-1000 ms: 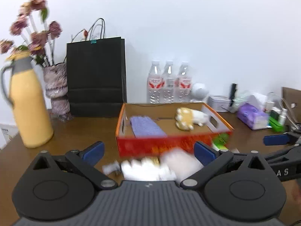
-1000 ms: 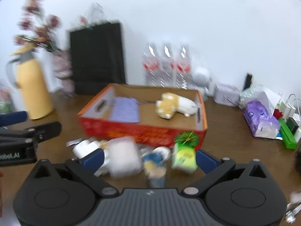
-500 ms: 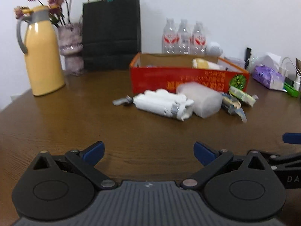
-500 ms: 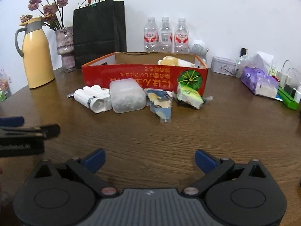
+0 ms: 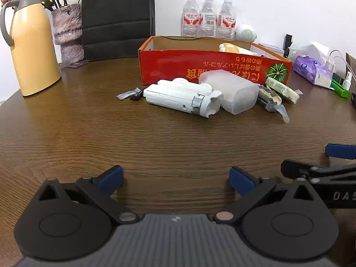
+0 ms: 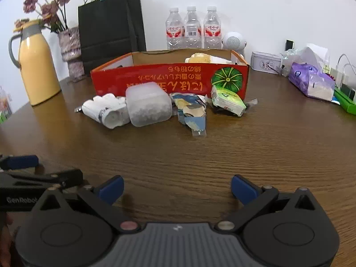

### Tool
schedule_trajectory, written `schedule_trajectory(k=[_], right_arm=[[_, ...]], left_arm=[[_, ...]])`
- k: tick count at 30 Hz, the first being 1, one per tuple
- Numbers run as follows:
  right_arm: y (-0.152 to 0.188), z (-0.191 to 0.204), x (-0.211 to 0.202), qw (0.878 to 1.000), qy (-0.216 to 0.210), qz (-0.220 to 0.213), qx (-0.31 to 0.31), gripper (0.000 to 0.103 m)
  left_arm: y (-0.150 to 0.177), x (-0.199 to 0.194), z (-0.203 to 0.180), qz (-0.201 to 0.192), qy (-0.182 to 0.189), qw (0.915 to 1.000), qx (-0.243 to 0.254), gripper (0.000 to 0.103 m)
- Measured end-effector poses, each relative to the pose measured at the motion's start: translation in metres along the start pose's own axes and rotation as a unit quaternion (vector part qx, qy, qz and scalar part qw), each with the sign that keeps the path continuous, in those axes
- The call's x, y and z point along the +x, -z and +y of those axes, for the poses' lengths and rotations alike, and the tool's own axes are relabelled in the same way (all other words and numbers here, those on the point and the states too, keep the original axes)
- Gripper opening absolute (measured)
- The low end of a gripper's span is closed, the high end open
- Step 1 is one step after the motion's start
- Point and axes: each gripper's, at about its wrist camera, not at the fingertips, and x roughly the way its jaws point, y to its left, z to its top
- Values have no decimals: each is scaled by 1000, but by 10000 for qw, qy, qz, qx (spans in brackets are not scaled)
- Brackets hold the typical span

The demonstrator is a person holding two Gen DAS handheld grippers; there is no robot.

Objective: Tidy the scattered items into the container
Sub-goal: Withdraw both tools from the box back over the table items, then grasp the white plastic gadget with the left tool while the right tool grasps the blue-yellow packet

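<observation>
A red cardboard box (image 5: 207, 69) (image 6: 169, 79) stands on the brown table, with a plush toy (image 6: 204, 59) inside. In front of it lie a white device (image 5: 180, 96) (image 6: 106, 111), a frosted plastic container (image 5: 231, 90) (image 6: 148, 106), a torn blue and yellow wrapper (image 5: 270, 100) (image 6: 191, 113), a green packet (image 5: 281, 87) (image 6: 228, 100) and a small silver sachet (image 5: 128, 94). My left gripper (image 5: 175, 178) is open and empty, low over the table, well short of the items. My right gripper (image 6: 176, 188) is open and empty, beside it on the right.
A yellow jug (image 5: 31, 42), a vase of flowers (image 5: 66, 31) and a black paper bag (image 5: 118, 17) stand at the back left. Three water bottles (image 5: 208, 16) stand behind the box. A purple tissue pack (image 6: 311, 81), a tin (image 6: 265, 62) and cables lie at the right.
Both grippers have pulled back from above the box and dropped low over the table. The items now lie farther ahead. Both grippers stayed open.
</observation>
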Motion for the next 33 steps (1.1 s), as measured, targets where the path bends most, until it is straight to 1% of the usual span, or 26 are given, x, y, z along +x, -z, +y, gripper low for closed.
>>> schedule_trajectory(k=[7, 33], right_arm=[[0, 3, 1, 9999, 80, 54, -135, 103], [0, 4, 2, 9999, 64, 42, -146, 103]], left_arm=[[-2, 0, 0, 9, -33, 10000, -22, 103], [-3, -1, 1, -5, -57, 10000, -48, 103]])
